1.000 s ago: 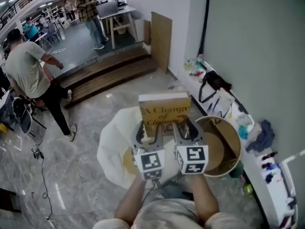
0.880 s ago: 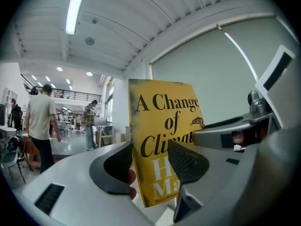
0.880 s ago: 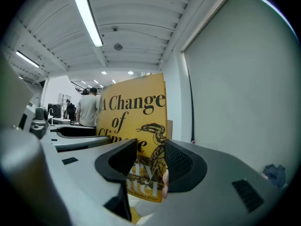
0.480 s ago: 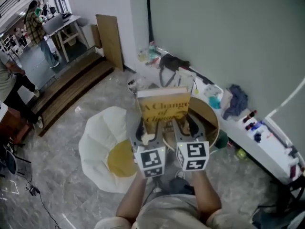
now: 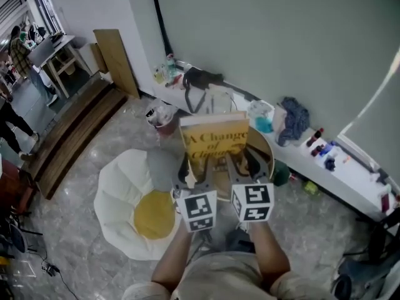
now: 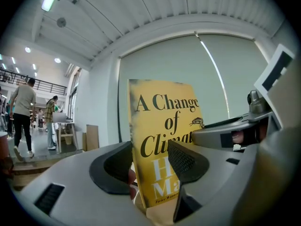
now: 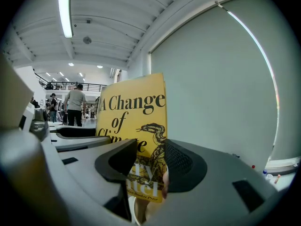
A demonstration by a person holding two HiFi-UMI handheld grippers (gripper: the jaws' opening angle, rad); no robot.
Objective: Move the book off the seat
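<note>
Book (image 5: pixel 214 144): yellow hardback, upright, front cover towards the wearer; held off the floor, clear of the seat, which lay down and to the left of it in the head view.
Left gripper (image 5: pixel 190 169): clenched on the Book's lower left part.
Right gripper (image 5: pixel 244 165): clenched on the Book's lower right part.
Seat (image 5: pixel 115 189): white shell chair with a yellow cushion.
Round wooden tub (image 5: pixel 272 157): seen directly behind the Book.

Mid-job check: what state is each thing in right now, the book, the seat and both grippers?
book: upright, lifted in the air, gripped along its lower edge.
left gripper: shut on the book's left part.
right gripper: shut on the book's right part.
seat: on the floor, book not on it.
</note>
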